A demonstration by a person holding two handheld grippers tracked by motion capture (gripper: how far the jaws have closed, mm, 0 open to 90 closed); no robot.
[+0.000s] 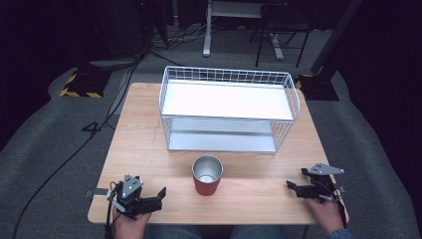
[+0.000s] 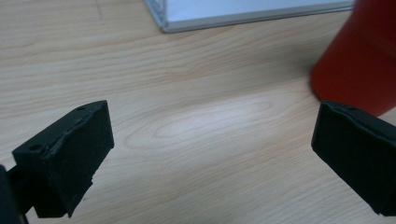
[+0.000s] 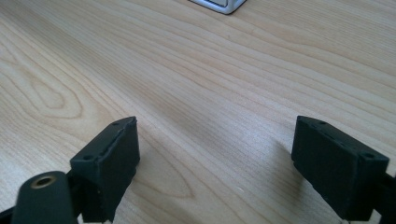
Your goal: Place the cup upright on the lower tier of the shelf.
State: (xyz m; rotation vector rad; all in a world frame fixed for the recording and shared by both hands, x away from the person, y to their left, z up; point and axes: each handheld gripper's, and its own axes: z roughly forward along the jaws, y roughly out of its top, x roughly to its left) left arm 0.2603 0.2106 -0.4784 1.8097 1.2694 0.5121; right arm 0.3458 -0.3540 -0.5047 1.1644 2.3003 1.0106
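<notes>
A red cup (image 1: 207, 181) with a shiny metal inside stands upright near the front middle of the wooden table (image 1: 142, 139). My left gripper (image 1: 160, 195) rests at the front left, pointing right toward the cup. In the left gripper view the left gripper (image 2: 212, 140) is open, bare wood lies between its jaws, and the cup (image 2: 359, 60) rises just beyond the right jaw. My right gripper (image 1: 293, 187) sits at the front right, pointing left. The right gripper (image 3: 215, 144) stands open in its own view over bare wood.
A white wire rack (image 1: 226, 74) with two shelves stands behind the cup at the table's far middle. Its lower shelf edge (image 2: 243, 14) and a corner (image 3: 219, 3) show close ahead. Cables and a desk frame lie on the grey floor beyond.
</notes>
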